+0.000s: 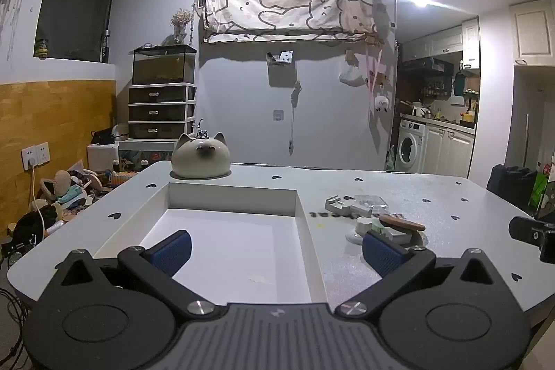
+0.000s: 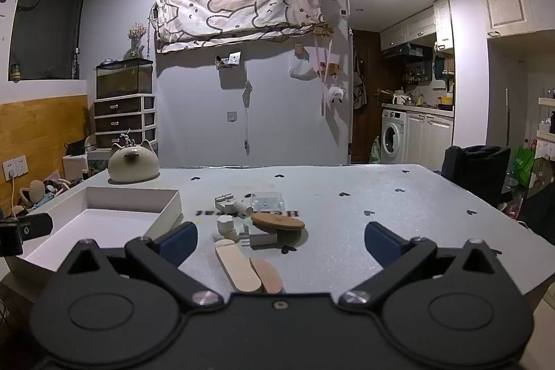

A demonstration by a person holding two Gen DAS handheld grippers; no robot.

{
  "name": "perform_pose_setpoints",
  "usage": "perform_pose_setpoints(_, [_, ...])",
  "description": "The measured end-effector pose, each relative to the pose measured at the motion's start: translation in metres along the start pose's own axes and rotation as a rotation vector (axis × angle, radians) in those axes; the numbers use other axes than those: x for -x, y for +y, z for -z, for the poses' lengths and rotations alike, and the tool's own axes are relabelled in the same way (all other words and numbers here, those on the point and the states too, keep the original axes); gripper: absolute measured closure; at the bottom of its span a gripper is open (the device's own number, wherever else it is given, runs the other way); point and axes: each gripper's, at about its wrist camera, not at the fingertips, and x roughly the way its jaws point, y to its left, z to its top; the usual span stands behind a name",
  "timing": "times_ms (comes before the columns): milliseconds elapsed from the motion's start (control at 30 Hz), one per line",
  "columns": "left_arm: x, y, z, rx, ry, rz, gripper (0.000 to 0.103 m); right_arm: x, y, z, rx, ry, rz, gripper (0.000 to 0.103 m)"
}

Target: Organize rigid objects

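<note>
While hovering low over the near table edge, L wrist view: left gripper (image 1: 275, 250) spread wide, blue pads (image 1: 172, 251) apart, nothing betw. them, aimed slightly down over white shallow tray (image 1: 194, 196) sitting on grey table (image 1: 399, 186) w/ small black heart marks. Tray interior bare white. Cat-shaped ceramic pot (image 1: 201, 160) just behind tray's far wall. To right of tray, cluster of small rigid items: clear plastic box (image 1: 369, 200) at back, white pronged plug-like piece (image 1: 338, 203) beside it, brown wooden oval disc (image 1: 402, 223) resting on top of white blocks nearer the right pad. Part of other gripper's black body at far right edge (image 1: 532, 231). R wrist view: right gripper (image 2: 281, 241) also fully released, jaws wide, empty, pointing slightly down at same cluster. Pale wooden stick (image 2: 237, 267) lying closest, betw. the fingers' span, w/ a pinkish-brown flat stick (image 2: 269, 274) touching its right side. Beyond: white round knob piece (image 2: 225, 226), white block (image 2: 263, 238) under brown disc (image 2: 277, 223), clear box (image 2: 267, 201) farther back, pronged piece (image 2: 225, 200) left of it. Tray (image 2: 170, 207) to left of cluster, near but apart; cat pot (image 2: 133, 163) behind it. Drawer unit w/ glass tank on top (image 2: 124, 108) against back wall; washing machine (image 2: 393, 136) far right.
</note>
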Motion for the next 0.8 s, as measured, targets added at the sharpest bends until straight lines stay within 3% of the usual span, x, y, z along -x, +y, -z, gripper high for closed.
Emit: perform_pose_setpoints(800, [-0.0004, -0.0002, -0.0001, -0.005, 0.001, -0.001, 0.0, -0.0007, 0.0029, -0.0001, 0.006, 0.007, 0.003, 0.0])
